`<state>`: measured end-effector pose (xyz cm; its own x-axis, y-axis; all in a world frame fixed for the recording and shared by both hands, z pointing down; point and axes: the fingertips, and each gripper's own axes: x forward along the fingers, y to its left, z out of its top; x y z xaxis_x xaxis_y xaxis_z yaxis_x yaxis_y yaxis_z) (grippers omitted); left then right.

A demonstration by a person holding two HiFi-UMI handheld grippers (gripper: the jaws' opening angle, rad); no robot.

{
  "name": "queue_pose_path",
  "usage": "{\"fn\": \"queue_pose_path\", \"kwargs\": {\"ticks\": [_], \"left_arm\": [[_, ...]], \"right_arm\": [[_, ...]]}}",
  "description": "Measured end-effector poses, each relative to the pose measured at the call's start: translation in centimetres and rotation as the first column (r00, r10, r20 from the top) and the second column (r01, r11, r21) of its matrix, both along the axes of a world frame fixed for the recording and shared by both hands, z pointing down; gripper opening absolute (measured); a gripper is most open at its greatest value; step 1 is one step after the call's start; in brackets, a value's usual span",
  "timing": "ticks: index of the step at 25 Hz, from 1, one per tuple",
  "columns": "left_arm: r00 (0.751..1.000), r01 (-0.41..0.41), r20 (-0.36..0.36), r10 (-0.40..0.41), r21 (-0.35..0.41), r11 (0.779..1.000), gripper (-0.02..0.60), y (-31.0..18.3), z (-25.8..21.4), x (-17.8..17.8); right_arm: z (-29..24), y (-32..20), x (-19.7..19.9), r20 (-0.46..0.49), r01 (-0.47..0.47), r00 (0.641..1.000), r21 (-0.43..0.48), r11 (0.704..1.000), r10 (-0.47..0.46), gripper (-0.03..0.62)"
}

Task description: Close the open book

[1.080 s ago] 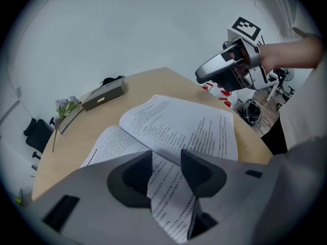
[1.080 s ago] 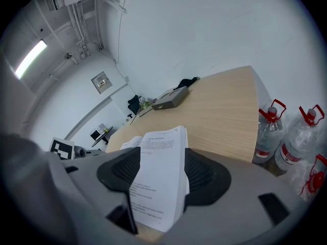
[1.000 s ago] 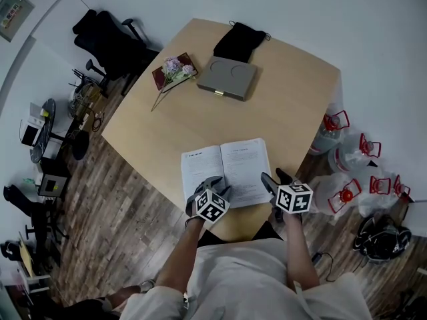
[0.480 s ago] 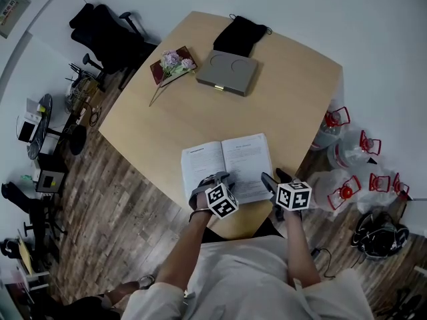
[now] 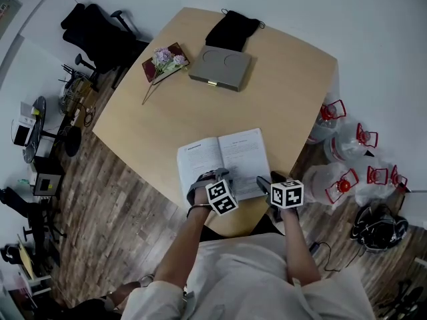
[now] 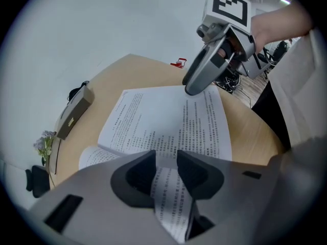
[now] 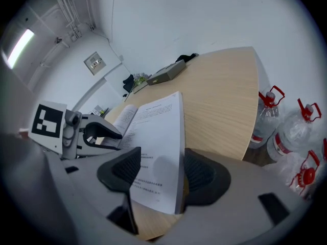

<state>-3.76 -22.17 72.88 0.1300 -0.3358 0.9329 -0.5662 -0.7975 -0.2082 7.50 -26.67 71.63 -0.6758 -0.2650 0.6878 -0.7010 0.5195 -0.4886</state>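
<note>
The open book (image 5: 223, 157) lies flat near the front edge of the wooden table (image 5: 280, 92), its white printed pages up. My left gripper (image 5: 207, 179) sits over the lower left page. In the left gripper view its jaws (image 6: 164, 161) are closing, with a lifted page of the book (image 6: 168, 116) standing loose in the narrow gap between them. My right gripper (image 5: 264, 183) is at the book's lower right corner. In the right gripper view it (image 7: 161, 168) is open wide, and the right-hand stack of pages (image 7: 156, 121) runs between its pads, edge close to the right pad (image 7: 202, 175).
At the table's far side lie a grey flat box (image 5: 220, 67), a black pouch (image 5: 232, 29) and flowers on a dark red book (image 5: 162, 60). Several water bottles (image 5: 340, 145) stand on the floor at the right. An office chair (image 5: 100, 35) is far left.
My left gripper has rolled, so its marker cube now sits further right over the left page. My right gripper has sunk and edged left onto the book's right corner.
</note>
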Motion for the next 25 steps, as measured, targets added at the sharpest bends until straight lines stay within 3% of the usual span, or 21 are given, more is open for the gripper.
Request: {"fn": "queue_pose_path", "kwargs": {"ticks": [5, 11, 15, 19, 23, 25], "left_arm": [[1.0, 0.008, -0.015, -0.008, 0.005, 1.0, 0.14, -0.1, 0.1, 0.2], [1.0, 0.009, -0.014, -0.009, 0.012, 1.0, 0.14, -0.2, -0.2, 0.1], [1.0, 0.009, -0.016, -0.009, 0.01, 1.0, 0.14, -0.2, -0.2, 0.2], [1.0, 0.01, -0.012, -0.01, 0.015, 1.0, 0.14, -0.2, -0.2, 0.1], [1.0, 0.01, -0.016, -0.009, 0.014, 1.0, 0.14, -0.2, -0.2, 0.0], [1.0, 0.011, -0.015, -0.01, 0.016, 1.0, 0.14, -0.2, -0.3, 0.0]], "right_arm": [[0.2, -0.1, 0.0, -0.049, 0.004, 0.999, -0.009, 1.0, -0.004, 0.279], [-0.3, -0.5, 0.3, 0.097, -0.087, 0.991, -0.106, 0.991, 0.097, 0.263], [-0.5, -0.6, 0.3, 0.118, -0.092, 0.987, -0.109, 0.99, 0.105, 0.239], [-1.0, -0.9, 0.5, 0.185, -0.125, 0.971, -0.138, 0.982, 0.15, 0.177], [-0.2, -1.2, 1.3, 0.141, -0.173, 0.971, -0.137, 0.975, 0.192, 0.077], [-0.4, -1.3, 1.3, 0.14, -0.177, 0.97, -0.14, 0.974, 0.196, 0.075]]}}
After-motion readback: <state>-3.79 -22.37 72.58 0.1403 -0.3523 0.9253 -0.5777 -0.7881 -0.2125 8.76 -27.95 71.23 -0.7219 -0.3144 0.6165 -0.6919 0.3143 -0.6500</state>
